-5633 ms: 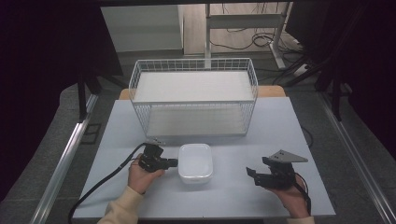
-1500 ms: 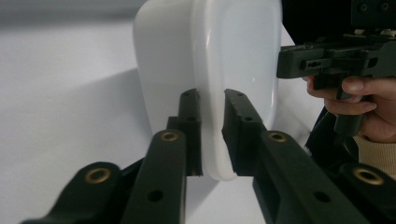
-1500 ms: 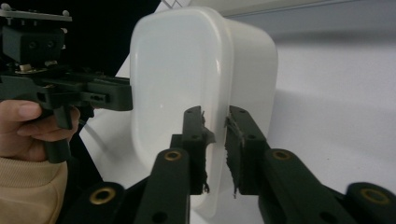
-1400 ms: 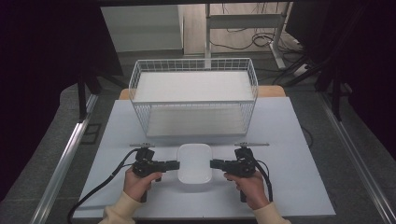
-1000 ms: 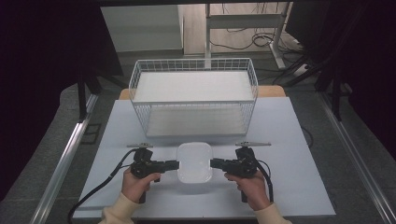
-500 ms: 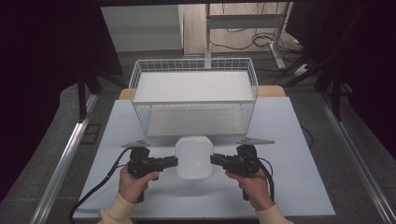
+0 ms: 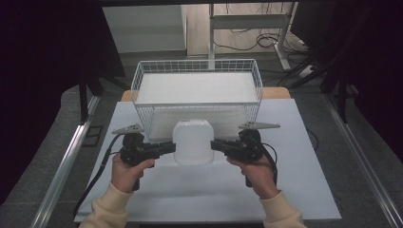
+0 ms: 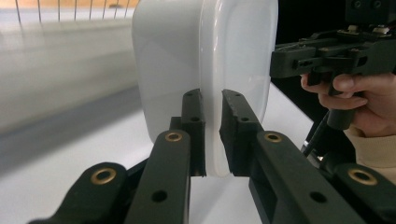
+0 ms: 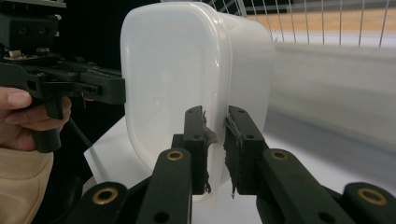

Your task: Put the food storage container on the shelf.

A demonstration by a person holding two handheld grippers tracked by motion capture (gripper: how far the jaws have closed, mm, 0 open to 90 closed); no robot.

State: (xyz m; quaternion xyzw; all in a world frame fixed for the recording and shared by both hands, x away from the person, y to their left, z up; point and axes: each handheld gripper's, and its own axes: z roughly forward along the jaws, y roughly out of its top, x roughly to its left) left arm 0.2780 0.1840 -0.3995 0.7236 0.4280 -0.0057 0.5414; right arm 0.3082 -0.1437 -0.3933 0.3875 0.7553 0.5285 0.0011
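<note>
White lidded tub (image 7: pixel 192 141) is held up off the desk (image 7: pixel 294 190), just in front of the wire basket (image 7: pixel 197 95), tipped so its lid faces the person. It is gripped from both sides. Left tongs (image 7: pixel 167 147) are closed on the tub's left rim; in the left gripper view the jaws are seen nearly together with the rim edge pinched between them (image 8: pixel 212 135). Right tongs (image 7: pixel 217 145) are closed on the tub's right rim; in the right gripper view the rim is clamped between the worn pads (image 9: pixel 215 149). Tub (image 9: pixel 196 88) is seen on edge there, with the left tongs beyond it held by a hand (image 9: pixel 28 121). Basket stands at the far side of the desk, behind the tub, with a white liner inside. Both hands (image 7: pixel 127 172) are placed on the near side of the tub, sleeves cream. Cable (image 7: pixel 97 175) is trailed from the left tongs off the desk's near-left edge
</note>
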